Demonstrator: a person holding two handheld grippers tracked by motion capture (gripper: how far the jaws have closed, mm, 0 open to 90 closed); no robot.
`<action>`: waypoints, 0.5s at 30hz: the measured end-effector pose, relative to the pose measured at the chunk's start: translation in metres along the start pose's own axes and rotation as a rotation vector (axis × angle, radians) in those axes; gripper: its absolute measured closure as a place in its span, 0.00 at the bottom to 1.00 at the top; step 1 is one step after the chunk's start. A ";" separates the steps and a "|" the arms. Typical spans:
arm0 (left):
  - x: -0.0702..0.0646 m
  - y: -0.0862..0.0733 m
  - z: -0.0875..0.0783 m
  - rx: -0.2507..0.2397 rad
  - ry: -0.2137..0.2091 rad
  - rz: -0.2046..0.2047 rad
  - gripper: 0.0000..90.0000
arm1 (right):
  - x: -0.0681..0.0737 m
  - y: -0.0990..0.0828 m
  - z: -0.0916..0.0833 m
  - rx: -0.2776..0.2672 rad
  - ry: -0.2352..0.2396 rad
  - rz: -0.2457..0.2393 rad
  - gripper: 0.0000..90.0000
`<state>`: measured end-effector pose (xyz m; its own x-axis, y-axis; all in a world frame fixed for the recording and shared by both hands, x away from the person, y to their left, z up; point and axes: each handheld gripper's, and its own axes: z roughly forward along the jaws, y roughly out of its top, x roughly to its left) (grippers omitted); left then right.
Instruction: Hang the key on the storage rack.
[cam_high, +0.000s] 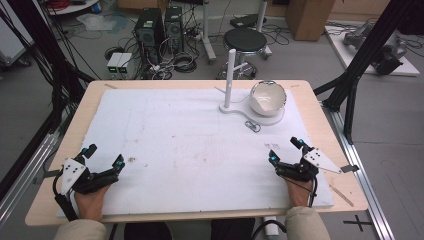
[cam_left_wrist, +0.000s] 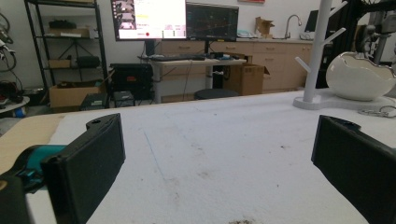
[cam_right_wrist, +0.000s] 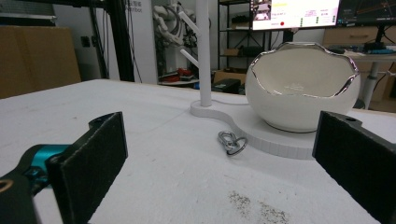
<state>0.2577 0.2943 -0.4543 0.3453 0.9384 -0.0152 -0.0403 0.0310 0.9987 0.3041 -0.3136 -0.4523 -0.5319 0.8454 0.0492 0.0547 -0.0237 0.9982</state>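
One white stand (cam_high: 229, 75) with one egg-shaped bowl (cam_high: 268, 97) sits far right on the mat (cam_high: 175, 145), one metal ring clip (cam_high: 252, 125) lying flat just near its base, long axis running near-right; left gripper (cam_high: 103, 156) and right gripper (cam_high: 285, 149) both wide, holding nothing.

Robotics lab, black desktop computer towers (cam_high: 159, 31) amid tangled floor cables, black aluminium frame struts (cam_high: 361, 55), lit wall monitors (cam_left_wrist: 173, 19), metal shelving (cam_left_wrist: 65, 42)

The stand's (cam_left_wrist: 317, 51) top is cut off ahead of the left claw (cam_left_wrist: 219, 172); the monitor (cam_left_wrist: 148, 18) text is unreadable.
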 end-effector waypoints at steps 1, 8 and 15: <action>0.000 0.000 0.000 0.001 0.000 -0.001 0.03 | 0.000 0.000 0.000 0.000 -0.001 -0.005 0.02; 0.000 0.000 0.000 0.005 -0.001 -0.003 0.03 | 0.000 0.000 0.000 -0.001 -0.001 -0.001 0.02; 0.001 0.000 0.001 0.007 -0.002 -0.003 0.03 | 0.000 0.000 0.001 0.001 -0.005 -0.003 0.02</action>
<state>0.2584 0.2948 -0.4541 0.3475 0.9375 -0.0177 -0.0329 0.0311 0.9990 0.3046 -0.3133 -0.4521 -0.5280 0.8480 0.0455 0.0532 -0.0204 0.9984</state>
